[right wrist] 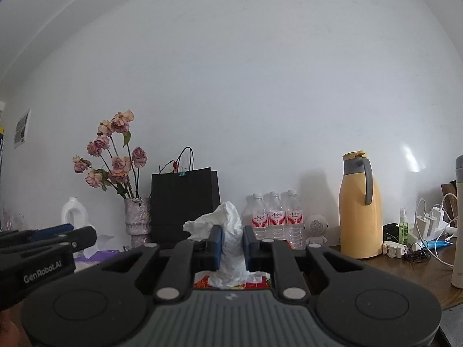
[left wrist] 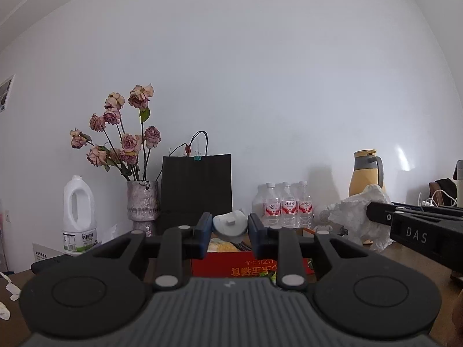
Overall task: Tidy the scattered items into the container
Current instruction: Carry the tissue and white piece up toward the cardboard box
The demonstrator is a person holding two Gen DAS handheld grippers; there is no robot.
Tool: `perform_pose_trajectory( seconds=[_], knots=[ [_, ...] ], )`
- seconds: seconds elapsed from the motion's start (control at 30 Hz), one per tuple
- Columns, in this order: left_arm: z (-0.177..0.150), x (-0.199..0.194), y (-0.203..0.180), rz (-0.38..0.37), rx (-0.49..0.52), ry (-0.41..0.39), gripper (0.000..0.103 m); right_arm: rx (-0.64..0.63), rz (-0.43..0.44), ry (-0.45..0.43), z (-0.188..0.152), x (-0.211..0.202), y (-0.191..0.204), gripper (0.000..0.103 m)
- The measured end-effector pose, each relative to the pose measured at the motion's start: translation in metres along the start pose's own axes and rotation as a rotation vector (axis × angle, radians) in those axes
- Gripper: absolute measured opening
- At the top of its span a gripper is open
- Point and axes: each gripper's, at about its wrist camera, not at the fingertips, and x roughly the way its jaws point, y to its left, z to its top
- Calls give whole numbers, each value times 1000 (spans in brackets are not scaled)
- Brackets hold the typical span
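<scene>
Two low wrist views facing the wall, sharing black bag [left wrist: 196, 190] [right wrist: 185, 202]

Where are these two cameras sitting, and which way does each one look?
Left wrist: rides the left gripper, facing the wall; its open fingers frame a red box, the right gripper at its right.
Right wrist: rides the right gripper, facing the same wall; fingers clamp a crumpled tissue.
Shared: dried roses, black bag, water bottles, yellow jug.

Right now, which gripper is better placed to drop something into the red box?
Right. The right gripper is already shut on the crumpled tissue, above the red box. The left gripper is open and holds nothing.
</scene>
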Motion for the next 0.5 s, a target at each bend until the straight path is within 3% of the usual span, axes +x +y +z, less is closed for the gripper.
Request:
perform_pose_trajectory(
  seconds=[0.17, 0.37, 0.43, 0.5],
  knots=[
    [31, 85, 5, 5, 6, -44, 28, -20, -14, -72, 40, 66, -13, 14],
    [75, 179, 22, 27, -59, -74, 28, -15, -66, -143, 96, 155, -46, 14],
    [85, 205, 27, 10, -72, -40, 28, -39, -85, -148, 107, 175, -55, 14],
    [101, 244, 36, -45, -95, 90, 28, -100, -103, -82, 124, 203, -65, 14]
  ],
)
